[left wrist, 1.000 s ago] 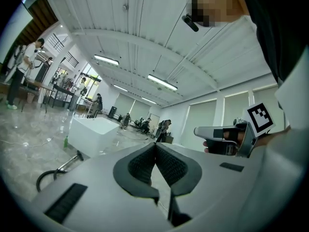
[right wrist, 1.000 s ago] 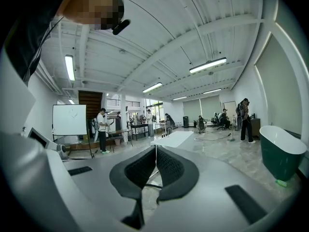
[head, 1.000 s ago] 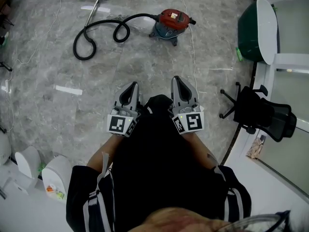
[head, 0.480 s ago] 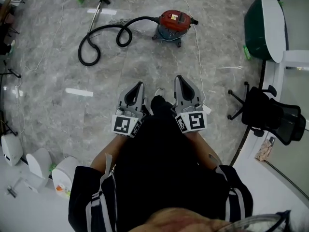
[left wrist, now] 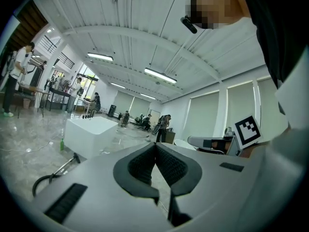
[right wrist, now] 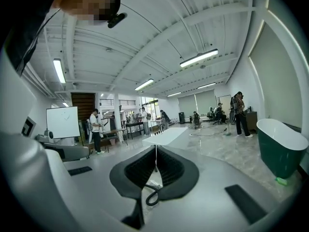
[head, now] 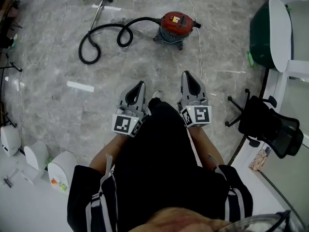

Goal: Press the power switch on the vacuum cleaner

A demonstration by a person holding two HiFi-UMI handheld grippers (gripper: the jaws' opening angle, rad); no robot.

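The vacuum cleaner (head: 177,22) has a red top and a grey drum and stands on the marble floor at the top of the head view. Its black hose (head: 104,37) loops off to the left and ends in a metal wand (head: 96,11). My left gripper (head: 138,84) and right gripper (head: 187,75) are held side by side in front of the person's dark clothing, well short of the vacuum. Both are shut with nothing in them. In the left gripper view the jaws (left wrist: 155,144) meet at the tips and the hose (left wrist: 47,180) lies low on the left. In the right gripper view the jaws (right wrist: 156,149) are also closed.
A dark green tub with a white rim (head: 278,28) stands at the right, with a black office chair (head: 266,121) below it. A thin white cable (head: 198,42) runs down from the vacuum. White bins (head: 48,166) sit at the lower left. Several people stand far off by tables.
My right gripper has shifted a little forward and to the right. The left gripper holds its place. The floor has slid slightly in the view.
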